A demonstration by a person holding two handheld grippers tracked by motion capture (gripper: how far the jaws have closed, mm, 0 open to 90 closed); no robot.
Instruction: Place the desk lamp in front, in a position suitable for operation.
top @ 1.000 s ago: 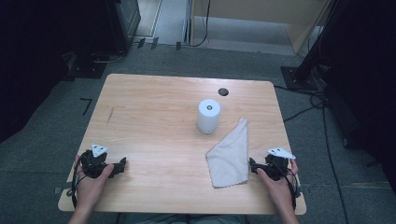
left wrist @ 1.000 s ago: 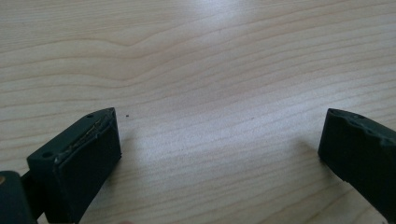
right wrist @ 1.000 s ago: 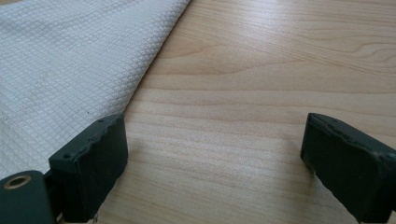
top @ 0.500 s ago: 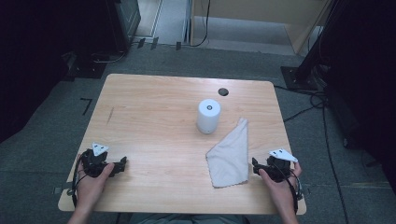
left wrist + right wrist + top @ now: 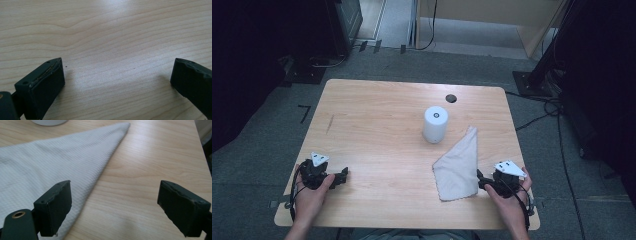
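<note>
A pale grey cloth [image 5: 459,165] lies flat on the wooden table [image 5: 377,130], folded into a long triangle whose tip points away from me. Behind it stands a white cylinder [image 5: 435,124]. My right gripper [image 5: 479,179] hovers at the cloth's right edge, open. Its jaws have just been closing slightly and nothing is pinched between them. In the right gripper view the cloth [image 5: 50,160] runs under the left jaw of the gripper [image 5: 113,202], with bare wood between the jaws. My left gripper [image 5: 343,176] rests open near the front left, over bare wood [image 5: 117,75].
A small black hole [image 5: 451,98] sits in the tabletop near the far edge. The cylinder's base [image 5: 48,122] shows at the top of the right gripper view. Dark stands and cables [image 5: 557,107] surround the table on grey carpet.
My right hand has lifted slightly and drifted a little to the right, off the cloth's edge. The left hand, cloth and cylinder have stayed put.
</note>
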